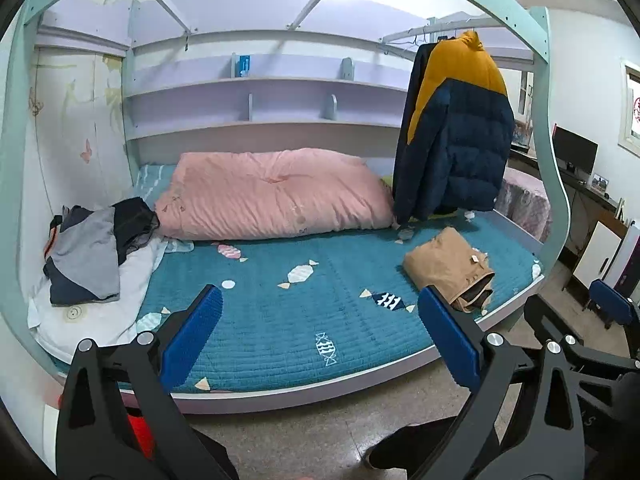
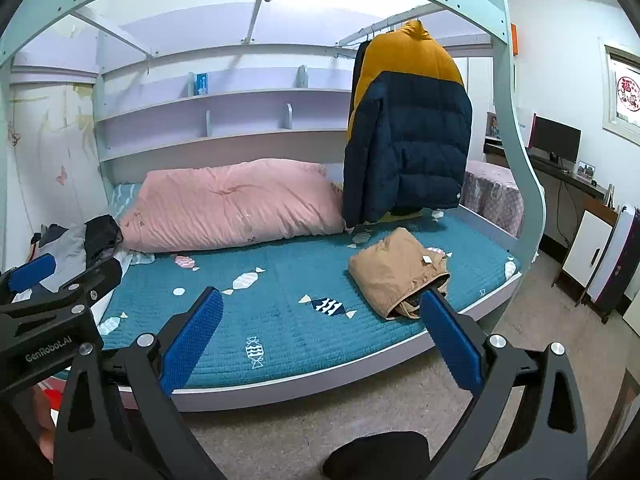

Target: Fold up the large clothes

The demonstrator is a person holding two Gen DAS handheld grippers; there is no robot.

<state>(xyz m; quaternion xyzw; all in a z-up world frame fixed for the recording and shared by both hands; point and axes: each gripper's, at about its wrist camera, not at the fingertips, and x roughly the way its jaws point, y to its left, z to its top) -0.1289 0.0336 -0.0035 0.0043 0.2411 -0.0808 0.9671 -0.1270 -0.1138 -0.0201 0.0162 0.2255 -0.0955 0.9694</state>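
Both grippers hang over the floor at the near edge of the bed, nothing between their fingers. Left gripper (image 1: pixel 320 334) has its blue pads spread wide; right gripper (image 2: pixel 322 334) likewise wide, holding nothing. In the left wrist view the right gripper's body shows only partly at the right edge, cut off by the frame; in the right wrist view the left gripper's black frame pokes in from the left, its far parts cropped.

Teal quilted bedspread (image 1: pixel 280 308) with candy print covers the mattress. Folded tan garment (image 1: pixel 450 266) (image 2: pixel 398 272) lies on the right near part of the bedspread, a small white tag on top; its open end faces near, dark lining showing, and in each view a gripper's right pad covers its near corner. Navy and mustard puffer jacket (image 1: pixel 460 136) (image 2: pixel 408 140) hangs from a rail at the far right; its hem reaches down to about the bedspread and hides what sits behind it. Hanger hard to make out.

Pink duvet (image 1: pixel 272 192) lies bunched along the far side. Heap of grey and dark clothes (image 1: pixel 86 248) sits at the left end on a white pillow (image 1: pixel 100 316); separate pieces cannot be told apart. Lilac shelves (image 1: pixel 260 96) on the far wall. Dark monitor (image 2: pixel 556 138) on a desk far right. Dark shapes at the bottom edge of both views are unclear.
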